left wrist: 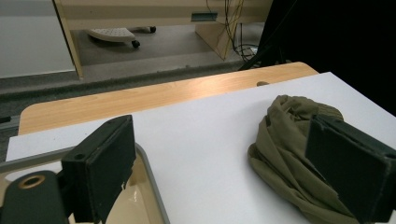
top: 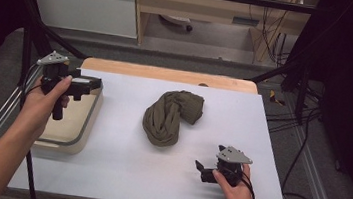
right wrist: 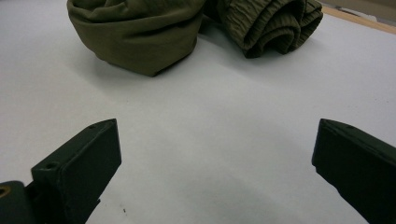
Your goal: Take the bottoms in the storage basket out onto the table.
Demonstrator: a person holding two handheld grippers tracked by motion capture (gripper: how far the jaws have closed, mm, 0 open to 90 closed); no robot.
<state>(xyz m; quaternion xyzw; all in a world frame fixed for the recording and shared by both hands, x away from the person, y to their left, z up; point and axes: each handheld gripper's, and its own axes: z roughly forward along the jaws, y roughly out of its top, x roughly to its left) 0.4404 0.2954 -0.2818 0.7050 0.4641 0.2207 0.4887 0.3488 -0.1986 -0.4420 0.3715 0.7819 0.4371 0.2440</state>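
Rumpled olive-green cloth garment (top: pixel 171 116) shown lying mid-bench on the white bench (top: pixel 122 164), well apart from both claws. Left claw (top: pixel 84 85) is held spread and empty above the shallow beige tray with grey rim (top: pixel 90 120); right claw (top: pixel 202 171) is likewise spread and empty, low near the bench's front edge, aimed at the garment. A sound grasp is judged to call for each claw to be closed on a thick fold — not a loose edge — so the bundle is lifted whole toward the tray.

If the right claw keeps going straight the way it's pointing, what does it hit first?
Probably the rolled olive cloth. The right claw is open, with bare white table between it and the cloth; depth is uncertain.
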